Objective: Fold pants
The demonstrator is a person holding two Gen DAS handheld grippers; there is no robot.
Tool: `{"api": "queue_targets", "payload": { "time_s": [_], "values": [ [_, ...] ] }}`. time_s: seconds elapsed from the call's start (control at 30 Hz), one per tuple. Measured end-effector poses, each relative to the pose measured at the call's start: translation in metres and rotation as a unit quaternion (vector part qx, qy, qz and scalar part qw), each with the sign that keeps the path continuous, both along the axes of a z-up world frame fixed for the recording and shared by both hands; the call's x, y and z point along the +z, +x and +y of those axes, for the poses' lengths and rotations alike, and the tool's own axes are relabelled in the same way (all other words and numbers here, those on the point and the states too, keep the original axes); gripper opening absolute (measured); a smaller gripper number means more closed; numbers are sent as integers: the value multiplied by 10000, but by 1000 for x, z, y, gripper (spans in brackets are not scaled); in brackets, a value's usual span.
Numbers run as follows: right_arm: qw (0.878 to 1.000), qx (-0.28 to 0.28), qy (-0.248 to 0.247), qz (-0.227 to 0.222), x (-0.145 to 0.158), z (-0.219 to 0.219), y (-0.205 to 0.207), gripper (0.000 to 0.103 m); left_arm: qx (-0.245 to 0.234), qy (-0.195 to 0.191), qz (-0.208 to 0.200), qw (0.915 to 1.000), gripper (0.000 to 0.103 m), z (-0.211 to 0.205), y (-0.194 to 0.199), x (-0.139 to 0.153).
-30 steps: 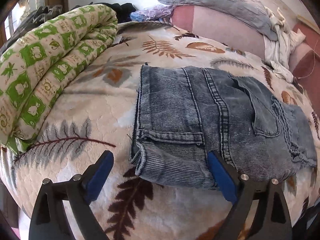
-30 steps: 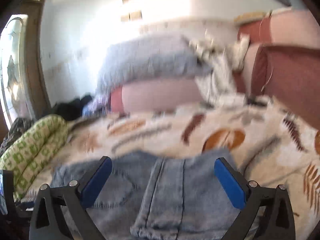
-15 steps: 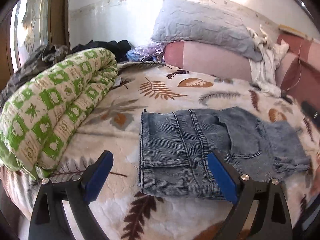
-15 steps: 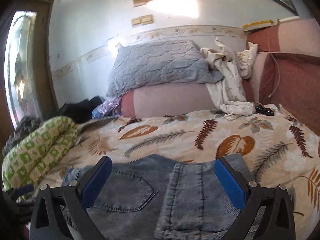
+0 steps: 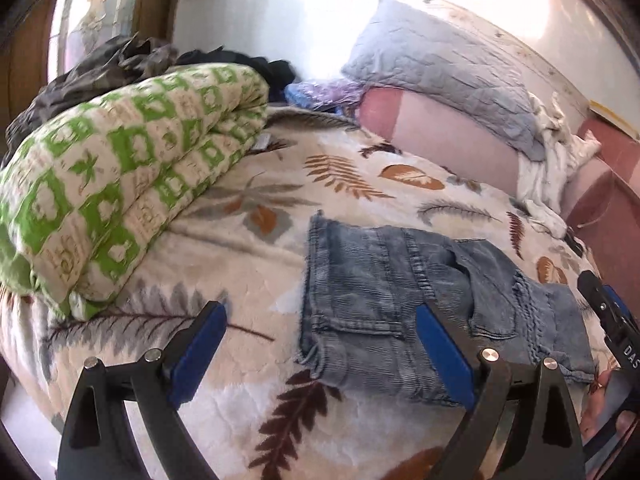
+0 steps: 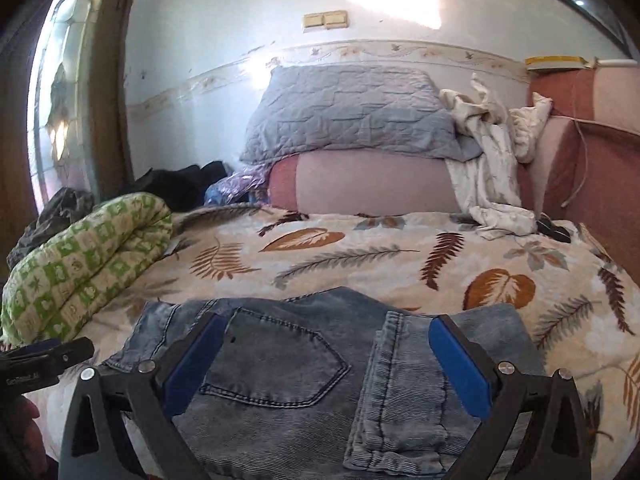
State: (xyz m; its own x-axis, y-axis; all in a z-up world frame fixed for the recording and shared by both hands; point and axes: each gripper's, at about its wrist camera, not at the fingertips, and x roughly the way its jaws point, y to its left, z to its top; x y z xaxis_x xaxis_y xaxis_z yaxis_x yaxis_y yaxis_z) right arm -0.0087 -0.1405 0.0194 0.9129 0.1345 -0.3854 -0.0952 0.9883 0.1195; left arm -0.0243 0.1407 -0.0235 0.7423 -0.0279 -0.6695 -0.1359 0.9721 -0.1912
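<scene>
The blue jeans (image 5: 400, 292) lie folded into a compact rectangle on the leaf-print bedspread (image 5: 280, 200), back pocket up. My left gripper (image 5: 320, 344) is open and empty, held back from the jeans' left end, above the bed's near edge. In the right wrist view the jeans (image 6: 300, 380) fill the near foreground. My right gripper (image 6: 324, 360) is open and empty, hovering over them. The right gripper also shows at the right edge of the left wrist view (image 5: 612, 324).
A rolled green-and-white quilt (image 5: 112, 200) lies along the bed's left side with dark clothes behind it. A grey pillow (image 6: 352, 112) rests on a pink bolster (image 6: 372, 184) at the headboard, with a white cloth (image 6: 492, 160) draped to the right.
Both grippers have pulled back and up from the folded jeans, so more of the bed and wall shows. Both stayed open. The jeans have not moved.
</scene>
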Motion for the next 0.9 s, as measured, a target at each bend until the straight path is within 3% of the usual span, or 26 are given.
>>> {"api": "queue_targets", "payload": {
  "time_s": [0.2,0.3,0.47,0.67,0.9],
  "values": [
    [9939,920,-187,572,23,22,43,103,356,-158,382,9985,96,10,1,-14],
    [9818,1566,-360,1010,42,47,73,103,543,-472,496,9962,95,18,2,-21],
    [9563,2358,-770,1548,56,106,111,103,601,-651,484,9949,96,21,7,-23],
    [9106,2995,-1378,2493,32,197,158,103,591,-894,718,9916,96,24,17,-33],
    [8822,2997,-1448,3330,0,245,215,103,564,-1280,870,9863,95,28,29,-45]
  ]
}}
